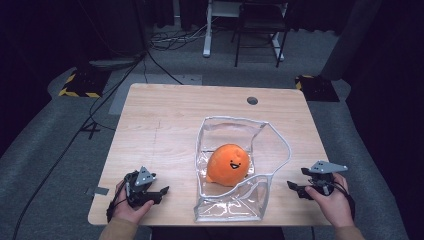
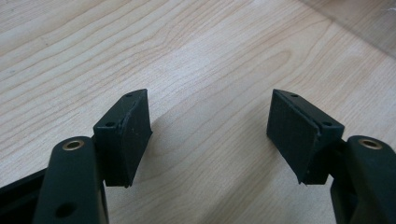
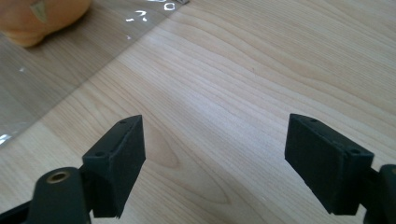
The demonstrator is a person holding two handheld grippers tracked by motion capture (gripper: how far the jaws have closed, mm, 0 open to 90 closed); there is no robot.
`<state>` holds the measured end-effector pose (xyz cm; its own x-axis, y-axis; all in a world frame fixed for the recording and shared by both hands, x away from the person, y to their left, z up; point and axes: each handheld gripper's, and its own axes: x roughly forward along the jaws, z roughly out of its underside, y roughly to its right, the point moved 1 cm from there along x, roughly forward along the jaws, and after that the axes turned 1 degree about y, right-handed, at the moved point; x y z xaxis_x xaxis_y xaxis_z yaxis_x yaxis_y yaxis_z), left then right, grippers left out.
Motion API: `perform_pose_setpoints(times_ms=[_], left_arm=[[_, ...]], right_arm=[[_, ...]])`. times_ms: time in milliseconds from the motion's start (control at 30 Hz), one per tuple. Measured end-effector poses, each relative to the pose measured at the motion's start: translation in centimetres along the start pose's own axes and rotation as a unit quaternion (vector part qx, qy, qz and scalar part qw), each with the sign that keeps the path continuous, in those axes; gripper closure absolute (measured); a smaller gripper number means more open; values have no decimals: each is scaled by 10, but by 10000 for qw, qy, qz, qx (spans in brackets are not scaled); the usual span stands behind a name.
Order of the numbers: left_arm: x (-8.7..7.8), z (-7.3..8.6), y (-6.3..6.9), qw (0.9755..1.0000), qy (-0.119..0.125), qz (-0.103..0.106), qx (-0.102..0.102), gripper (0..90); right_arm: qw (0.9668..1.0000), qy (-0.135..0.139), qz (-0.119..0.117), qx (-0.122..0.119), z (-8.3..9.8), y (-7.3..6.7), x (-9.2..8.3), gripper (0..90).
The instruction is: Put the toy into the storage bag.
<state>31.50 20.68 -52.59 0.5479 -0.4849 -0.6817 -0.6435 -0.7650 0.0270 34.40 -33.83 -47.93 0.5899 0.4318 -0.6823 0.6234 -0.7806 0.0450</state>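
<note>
An orange round plush toy [image 1: 229, 164] with a smiling face sits inside a clear plastic bag [image 1: 235, 200] with a white trim, at the middle right of the wooden table [image 1: 165, 120]. My left gripper [image 1: 161, 194] rests open near the table's front left, to the left of the bag. My right gripper [image 1: 295, 188] is open at the front right, just right of the bag. In the left gripper view the jaws [image 2: 210, 121] stand apart over bare wood. In the right gripper view the open gripper [image 3: 214, 140] faces bare wood, with the bag [image 3: 51, 79] and plush toy [image 3: 42, 16] at upper left.
A round cable hole [image 1: 252, 100] sits near the table's far right edge. Beyond the table lie floor cables [image 1: 170, 37], a chair [image 1: 260, 30] and yellow-black striped floor blocks [image 1: 80, 85].
</note>
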Motion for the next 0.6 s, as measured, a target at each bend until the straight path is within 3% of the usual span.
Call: perform_pose_setpoints(times_ms=[133,600], left_arm=[[0,0,0,10000,0,2,2,308],[0,0,0,10000,1,3,-2,308]], right_arm=[[9999,102,69,106,11,-4,6,206],[9996,-85,224,139,28,-15,20,153]])
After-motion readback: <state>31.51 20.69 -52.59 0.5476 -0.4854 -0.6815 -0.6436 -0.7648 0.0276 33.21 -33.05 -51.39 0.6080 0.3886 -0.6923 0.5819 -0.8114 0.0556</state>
